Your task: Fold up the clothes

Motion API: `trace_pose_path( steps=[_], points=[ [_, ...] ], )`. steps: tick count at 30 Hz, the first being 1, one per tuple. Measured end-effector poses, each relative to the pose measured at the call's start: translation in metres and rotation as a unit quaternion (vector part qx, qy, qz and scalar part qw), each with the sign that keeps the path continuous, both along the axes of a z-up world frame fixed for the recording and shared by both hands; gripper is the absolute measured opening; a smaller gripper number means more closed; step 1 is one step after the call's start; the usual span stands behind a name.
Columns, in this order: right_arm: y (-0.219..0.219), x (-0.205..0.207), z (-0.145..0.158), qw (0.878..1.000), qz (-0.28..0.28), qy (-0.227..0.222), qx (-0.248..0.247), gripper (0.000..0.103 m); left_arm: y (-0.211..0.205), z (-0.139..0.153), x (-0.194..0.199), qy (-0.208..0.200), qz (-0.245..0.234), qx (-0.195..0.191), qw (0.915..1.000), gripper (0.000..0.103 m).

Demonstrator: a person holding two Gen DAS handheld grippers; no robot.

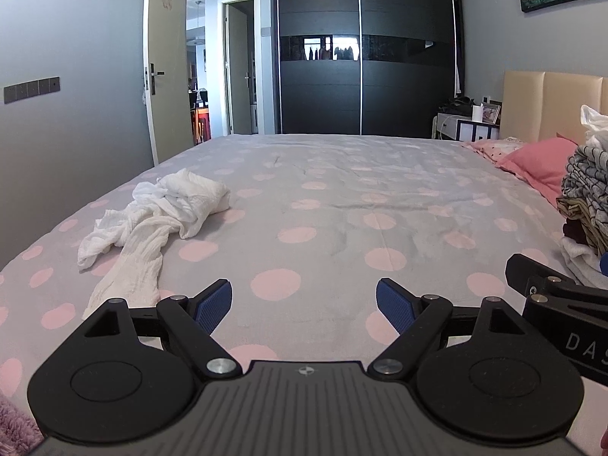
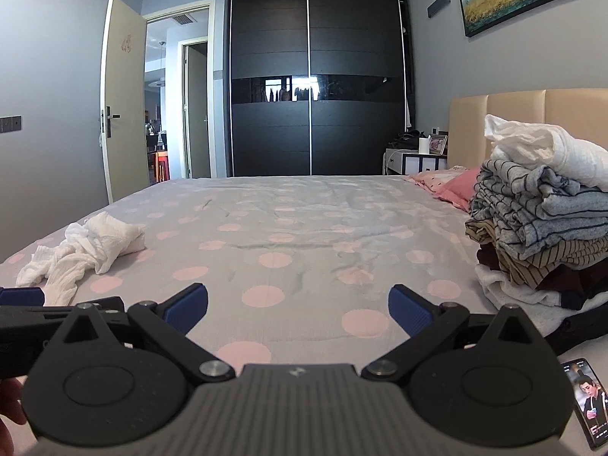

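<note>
Left wrist view: crumpled white garment (image 1: 152,224) on bed (image 1: 323,197), left of both grippers (image 1: 304,306) (image 2: 298,309), jaws spread, empty. Stack (image 2: 539,224) right. If grasping: pinch one edge, spread flat.

Two wrist cameras sit low, side by side over the bed (image 1: 304,197), both facing the dark wardrobe (image 2: 315,83).
</note>
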State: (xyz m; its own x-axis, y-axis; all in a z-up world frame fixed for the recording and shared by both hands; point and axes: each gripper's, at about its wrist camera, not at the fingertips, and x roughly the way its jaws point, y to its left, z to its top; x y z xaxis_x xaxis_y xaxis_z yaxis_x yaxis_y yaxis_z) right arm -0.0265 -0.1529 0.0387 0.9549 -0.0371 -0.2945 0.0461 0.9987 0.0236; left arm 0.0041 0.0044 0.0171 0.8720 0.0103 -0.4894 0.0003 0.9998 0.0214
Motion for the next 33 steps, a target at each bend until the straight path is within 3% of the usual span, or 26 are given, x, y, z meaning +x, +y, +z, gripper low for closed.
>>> trace_pose_path(
  steps=[8, 33],
  points=[
    [0.003, -0.005, 0.000, 1.000, -0.003, -0.006, -0.008, 0.102, -0.006, -0.008, -0.011, -0.017, 0.007, 0.001, 0.9998, 0.084],
    [0.004, -0.001, -0.005, 1.000, -0.005, 0.004, -0.011, 0.102, -0.003, -0.015, -0.006, 0.013, 0.004, 0.006, 0.9999, 0.084]
  ],
)
